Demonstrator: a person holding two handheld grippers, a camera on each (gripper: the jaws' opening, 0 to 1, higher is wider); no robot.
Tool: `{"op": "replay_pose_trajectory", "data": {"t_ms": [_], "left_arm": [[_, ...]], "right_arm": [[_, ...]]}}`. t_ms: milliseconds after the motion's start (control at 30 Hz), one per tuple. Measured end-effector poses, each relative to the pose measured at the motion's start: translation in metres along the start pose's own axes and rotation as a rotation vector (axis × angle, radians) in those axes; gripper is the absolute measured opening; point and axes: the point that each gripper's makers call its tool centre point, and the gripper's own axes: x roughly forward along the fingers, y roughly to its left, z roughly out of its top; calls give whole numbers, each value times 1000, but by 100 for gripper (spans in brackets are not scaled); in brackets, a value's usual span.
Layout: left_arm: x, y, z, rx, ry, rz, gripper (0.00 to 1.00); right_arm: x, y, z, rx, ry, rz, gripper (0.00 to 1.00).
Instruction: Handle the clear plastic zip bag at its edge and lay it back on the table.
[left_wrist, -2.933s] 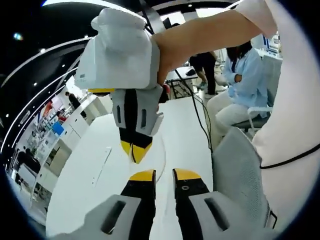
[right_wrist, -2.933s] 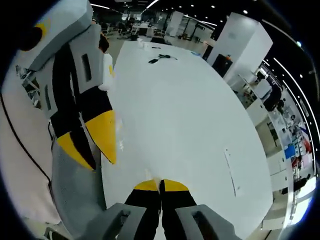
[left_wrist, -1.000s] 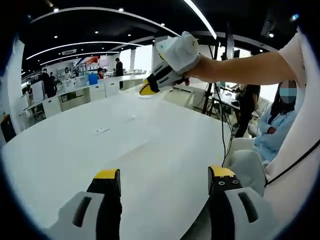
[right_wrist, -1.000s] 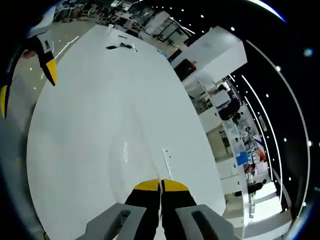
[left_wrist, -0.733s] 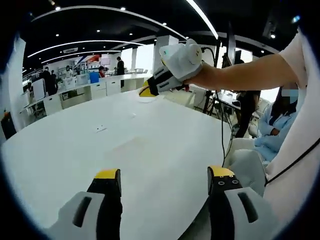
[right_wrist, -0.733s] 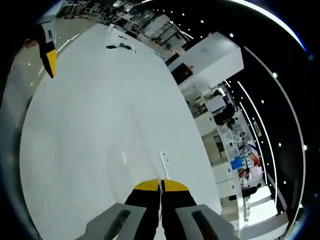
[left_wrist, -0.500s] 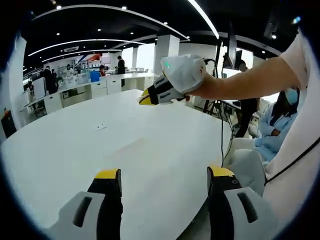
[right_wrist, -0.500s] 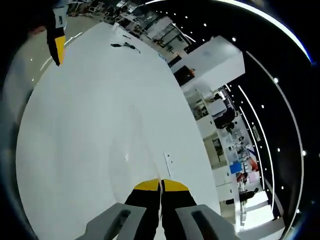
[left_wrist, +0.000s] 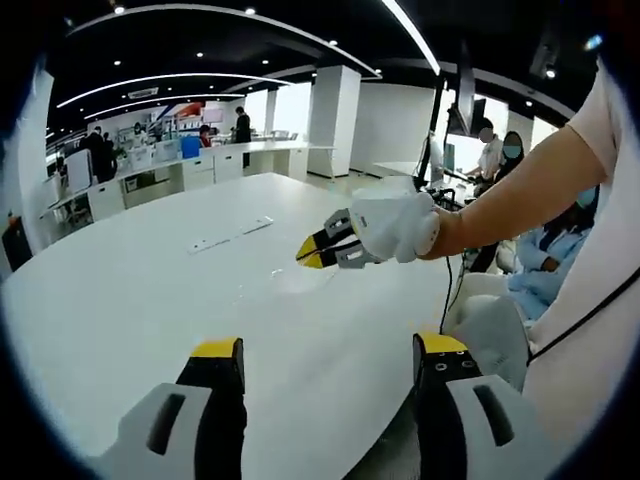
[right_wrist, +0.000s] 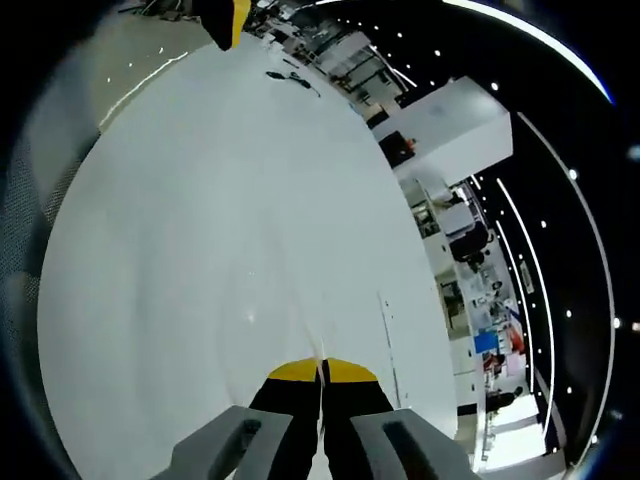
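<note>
right gripper (left_wrist: 312, 254) has dropped to table (left_wrist: 130, 290) (jaws pinching zip bag (right_wrist: 275, 300)) | left gripper (left_wrist: 320, 352) agape

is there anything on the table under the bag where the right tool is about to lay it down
Nothing visible is. The right tool is shut on the edge of the clear zip bag, low over the white table. The surface beneath looks bare. The only nearby item is a thin white strip, lying off to the side. The left tool is open and apart.
</note>
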Motion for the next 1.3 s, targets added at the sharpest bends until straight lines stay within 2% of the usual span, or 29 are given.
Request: {"op": "replay_pose_trajectory", "data": {"t_ms": [333, 367, 700, 1100, 1300], "left_arm": [[-1, -4, -8, -2, 23, -3, 67], [-1, -4, -9, -1, 25, -3, 67], [1, -5, -13, -2, 47, -7, 66], [5, -6, -13, -4, 55, -13, 66], [5, -7, -14, -5, 57, -14, 66]], "right_arm": [[14, 30, -6, -26, -10, 50, 0], [15, 33, -6, -3, -10, 63, 0], [22, 45, -12, -24, -6, 95, 0], [25, 66, -17, 10, 4, 161, 0], [25, 76, -20, 22, 18, 193, 6]]}}
